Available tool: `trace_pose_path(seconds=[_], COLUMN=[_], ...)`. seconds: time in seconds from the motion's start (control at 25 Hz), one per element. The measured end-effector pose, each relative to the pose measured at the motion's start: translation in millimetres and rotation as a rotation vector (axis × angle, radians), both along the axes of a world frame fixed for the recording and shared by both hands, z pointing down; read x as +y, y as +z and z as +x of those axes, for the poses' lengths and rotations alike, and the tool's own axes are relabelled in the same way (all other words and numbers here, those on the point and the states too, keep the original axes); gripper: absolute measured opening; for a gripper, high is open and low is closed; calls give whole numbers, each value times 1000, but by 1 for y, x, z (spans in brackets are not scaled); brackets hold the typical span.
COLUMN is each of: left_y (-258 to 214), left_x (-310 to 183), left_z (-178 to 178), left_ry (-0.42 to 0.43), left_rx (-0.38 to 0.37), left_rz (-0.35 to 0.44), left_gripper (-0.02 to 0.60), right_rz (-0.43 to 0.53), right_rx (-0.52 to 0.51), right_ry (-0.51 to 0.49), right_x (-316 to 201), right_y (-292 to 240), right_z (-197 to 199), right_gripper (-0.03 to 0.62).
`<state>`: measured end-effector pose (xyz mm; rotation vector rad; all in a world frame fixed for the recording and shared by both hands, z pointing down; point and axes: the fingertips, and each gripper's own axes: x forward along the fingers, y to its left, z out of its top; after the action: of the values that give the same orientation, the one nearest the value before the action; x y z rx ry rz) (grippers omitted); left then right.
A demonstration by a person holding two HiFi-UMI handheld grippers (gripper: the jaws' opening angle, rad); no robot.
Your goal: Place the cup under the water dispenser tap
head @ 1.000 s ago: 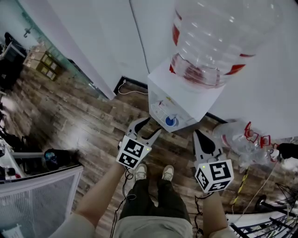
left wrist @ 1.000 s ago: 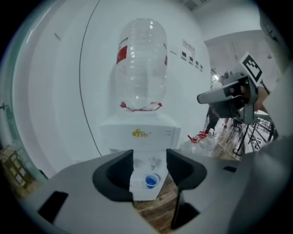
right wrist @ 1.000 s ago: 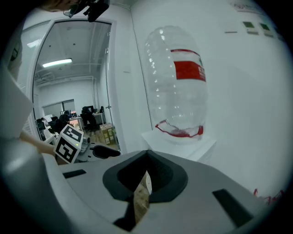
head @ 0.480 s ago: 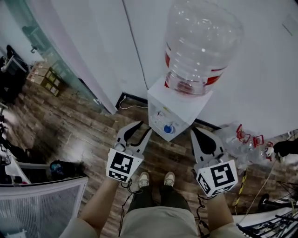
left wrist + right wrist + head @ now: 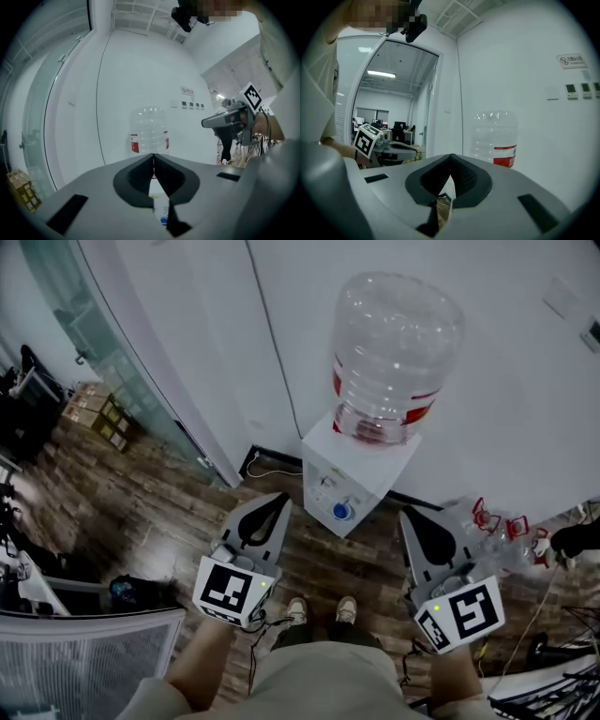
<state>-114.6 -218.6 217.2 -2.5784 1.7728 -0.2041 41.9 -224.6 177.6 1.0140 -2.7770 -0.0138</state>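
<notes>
Both were clenched on nothing: my left hand-held gripper (image 5: 279, 499) and right hand-held gripper (image 5: 407, 515). Water dispenser (image 5: 367, 474) stood upright, bottle (image 5: 394, 362) vertical, tap (image 5: 341, 512) facing me.

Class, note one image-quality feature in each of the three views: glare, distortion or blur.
Head view: dim, with small glints on the water bottle. Left gripper view: fisheye bends the wall, and the corners go black. Right gripper view: the door frame curves likewise; a ceiling light glows beyond it.
</notes>
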Motion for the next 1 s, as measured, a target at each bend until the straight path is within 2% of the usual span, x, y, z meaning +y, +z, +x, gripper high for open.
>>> trace_pose_path(seconds=[0.2,0.36,0.56,1.0], left_y=[-11,-10,-6,-12], left_x=[16,26,29,28], left_z=[6,15,17,16], left_ry=[13,33,27,14], left_rx=[9,4,11,-13], left_rz=[4,11,-9,-4], left_gripper=[8,7,6,6], right_rz=[19,51,-15,7], right_rx=[21,78,56,61], right_ry=[28,24,6,19], right_x=[14,20,19,14], right_y=[-11,-6,7,3], right_z=[11,10,9,15], right_gripper=[6,6,6,6])
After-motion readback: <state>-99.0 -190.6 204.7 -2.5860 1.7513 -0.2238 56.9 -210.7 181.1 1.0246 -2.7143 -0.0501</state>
